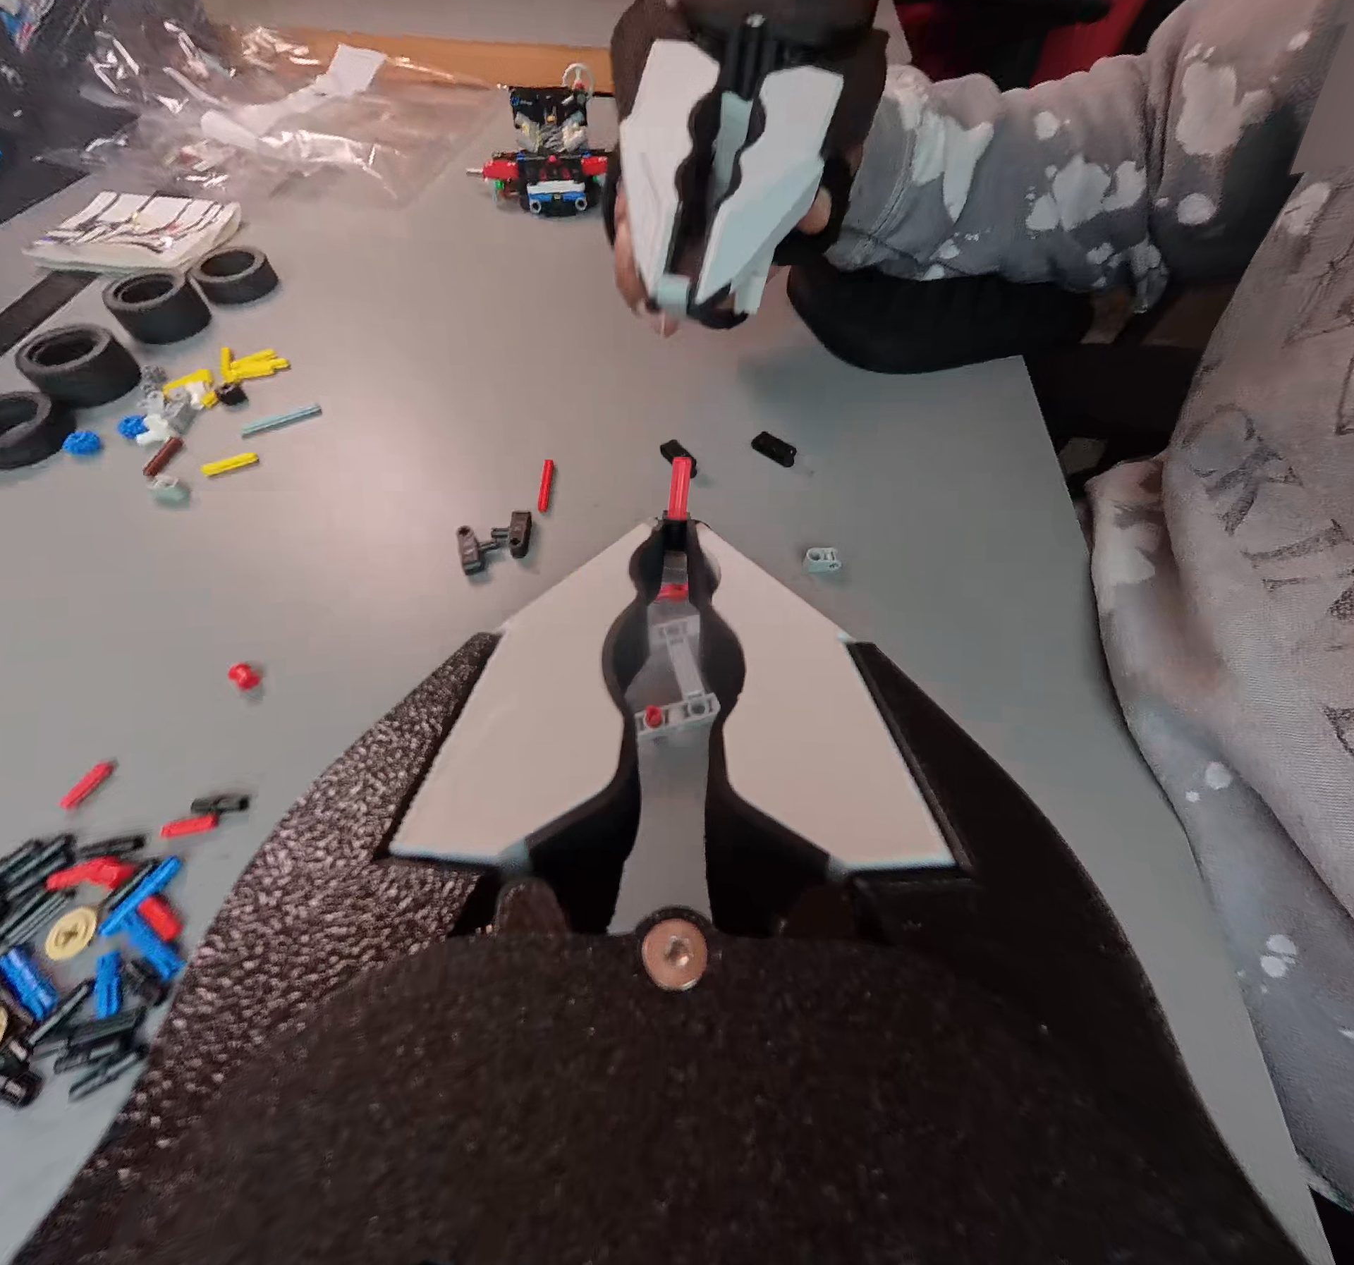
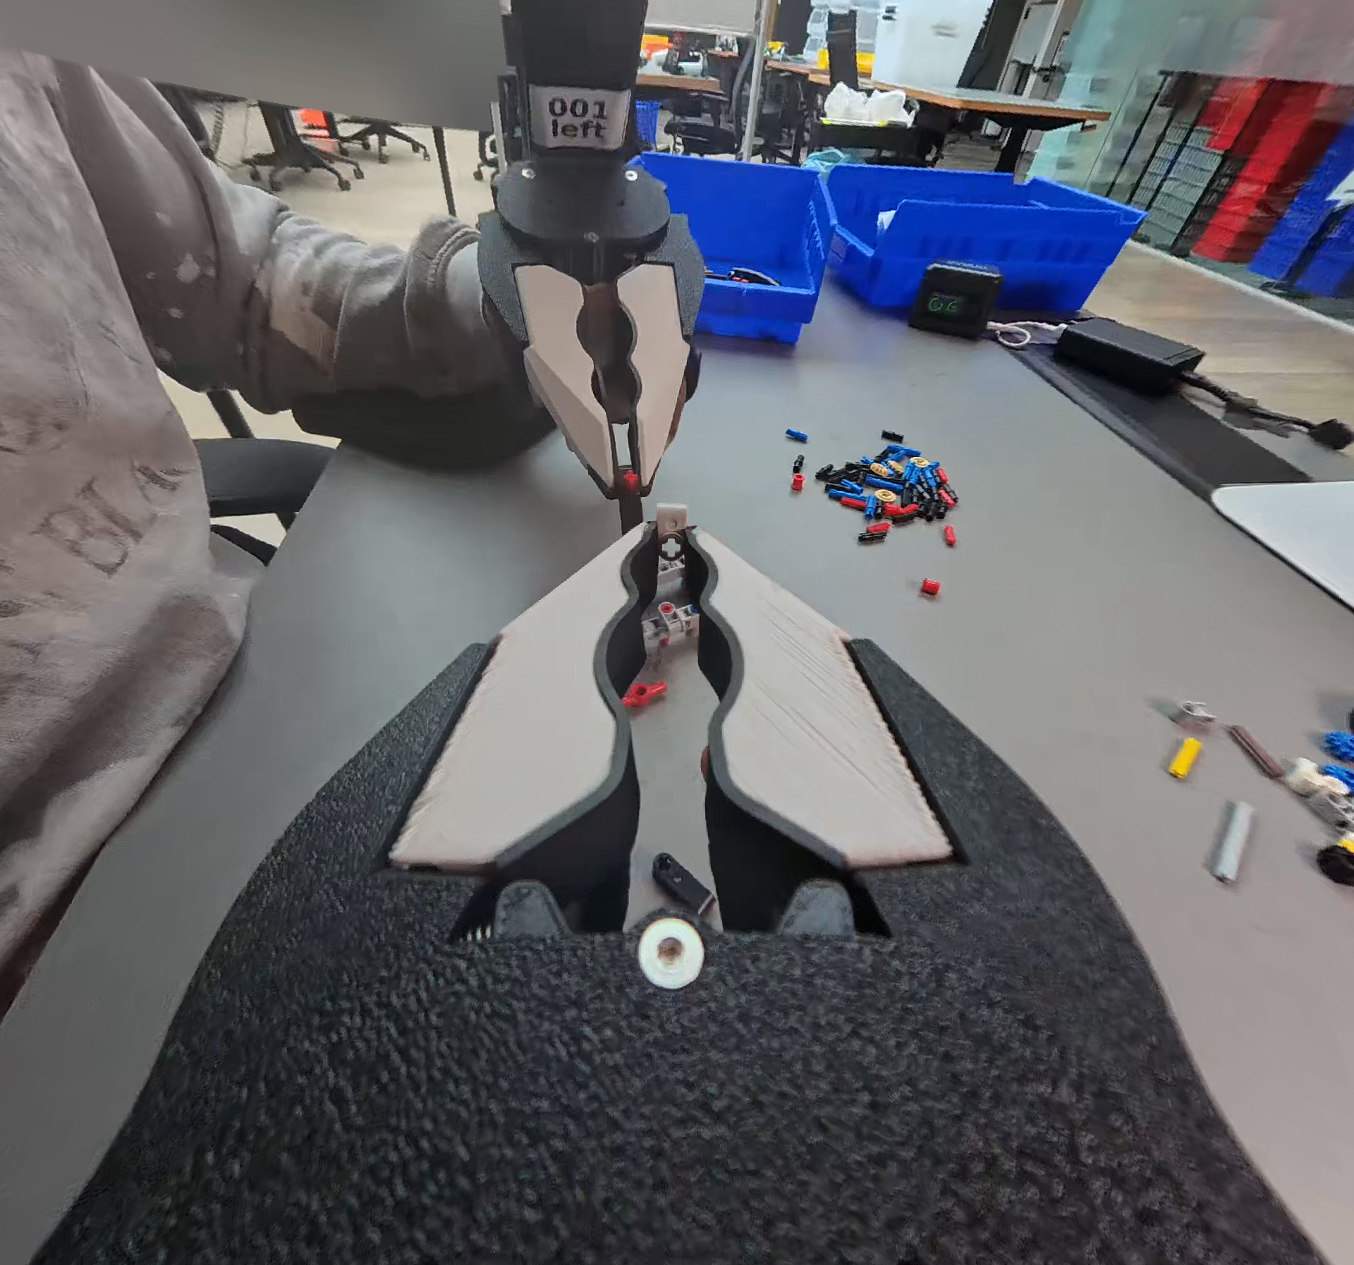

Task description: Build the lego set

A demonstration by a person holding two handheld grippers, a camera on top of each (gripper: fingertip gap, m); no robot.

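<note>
My left gripper [image 1: 678,525] is shut on a red axle [image 1: 681,481] with a black part at its base, and holds it above the grey table [image 1: 410,570]. It also shows in the right wrist view [image 2: 627,490], tips down. My right gripper [image 2: 671,530] is shut on a small light-grey piece [image 2: 672,518]. It also shows in the left wrist view [image 1: 678,299], hanging above and beyond the left gripper. A small grey lego assembly [image 1: 678,688] with red pins lies on the table under both grippers, and shows between the right fingers [image 2: 668,620].
A part-built car [image 1: 557,153] stands at the back by plastic bags. Black tyres [image 1: 154,307] and loose pieces lie to the left, a pile of pins [image 1: 88,937] nearer. Small black pieces [image 1: 773,448] lie ahead. Blue bins [image 2: 755,241] stand behind. The table edge [image 1: 1055,497] and a person's sleeve are close on the right. There is about 7 centimetres between the tips of the two grippers.
</note>
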